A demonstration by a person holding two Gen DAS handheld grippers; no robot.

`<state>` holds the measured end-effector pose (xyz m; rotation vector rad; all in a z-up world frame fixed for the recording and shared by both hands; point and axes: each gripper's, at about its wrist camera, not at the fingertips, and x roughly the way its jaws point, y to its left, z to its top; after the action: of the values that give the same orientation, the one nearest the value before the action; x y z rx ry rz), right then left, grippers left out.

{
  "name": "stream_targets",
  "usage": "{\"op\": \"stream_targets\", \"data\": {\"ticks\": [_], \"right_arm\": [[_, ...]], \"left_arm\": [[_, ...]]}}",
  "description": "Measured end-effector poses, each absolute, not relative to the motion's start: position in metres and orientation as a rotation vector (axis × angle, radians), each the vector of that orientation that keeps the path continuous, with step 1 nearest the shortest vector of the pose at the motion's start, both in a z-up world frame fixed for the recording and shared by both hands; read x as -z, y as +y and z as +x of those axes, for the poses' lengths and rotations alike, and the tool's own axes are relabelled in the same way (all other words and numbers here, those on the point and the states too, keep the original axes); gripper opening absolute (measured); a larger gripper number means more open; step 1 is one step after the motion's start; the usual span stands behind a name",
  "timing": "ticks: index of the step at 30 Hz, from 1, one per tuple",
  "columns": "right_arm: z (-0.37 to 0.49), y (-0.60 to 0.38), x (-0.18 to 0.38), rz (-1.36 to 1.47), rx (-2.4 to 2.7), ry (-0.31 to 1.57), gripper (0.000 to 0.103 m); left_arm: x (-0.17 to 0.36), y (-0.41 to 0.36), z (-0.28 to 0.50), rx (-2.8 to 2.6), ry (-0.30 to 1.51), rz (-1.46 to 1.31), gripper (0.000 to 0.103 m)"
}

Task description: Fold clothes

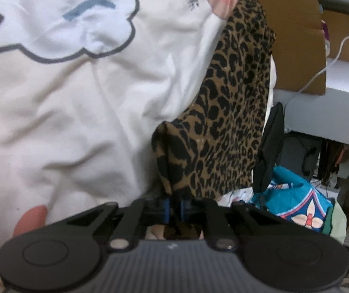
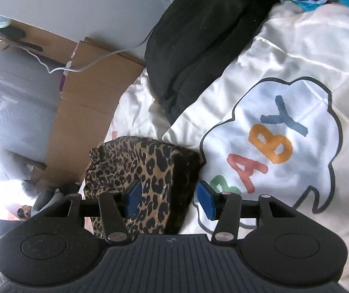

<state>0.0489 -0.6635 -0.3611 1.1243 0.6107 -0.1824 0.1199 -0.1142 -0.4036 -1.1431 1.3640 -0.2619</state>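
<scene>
Clearly the left gripper (image 1: 174,207) has its jaws pinched on an edge of the leopard cloth (image 1: 225,112), lifted over the bedsheet (image 1: 76,112); the right gripper (image 2: 169,197), jaws apart, should catch the opposite edge squarely, keeping the cloth taut.

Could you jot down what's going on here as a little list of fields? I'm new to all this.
setting: bed cover, white, cloud print reading BABY
garment in work: leopard-print cloth
left gripper: shut on a corner of the leopard-print cloth
right gripper: open, pads either side of the cloth's folded edge
other clothes: black garment, teal printed cloth
nearby: cardboard box, white cable
</scene>
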Motion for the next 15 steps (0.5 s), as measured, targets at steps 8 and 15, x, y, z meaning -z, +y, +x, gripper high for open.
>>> {"op": "stream_targets", "data": {"ticks": [8, 15], "right_arm": [[0.066, -0.679, 0.371, 1.136, 0.168, 0.638, 0.071], [0.081, -0.682, 0.378, 1.103, 0.126, 0.659, 0.071]], "left_arm": [[0.392, -0.112, 0.116, 0.244, 1.355, -1.089, 0.008], [0.390, -0.117, 0.118, 0.232, 1.357, -1.066, 0.008]]}}
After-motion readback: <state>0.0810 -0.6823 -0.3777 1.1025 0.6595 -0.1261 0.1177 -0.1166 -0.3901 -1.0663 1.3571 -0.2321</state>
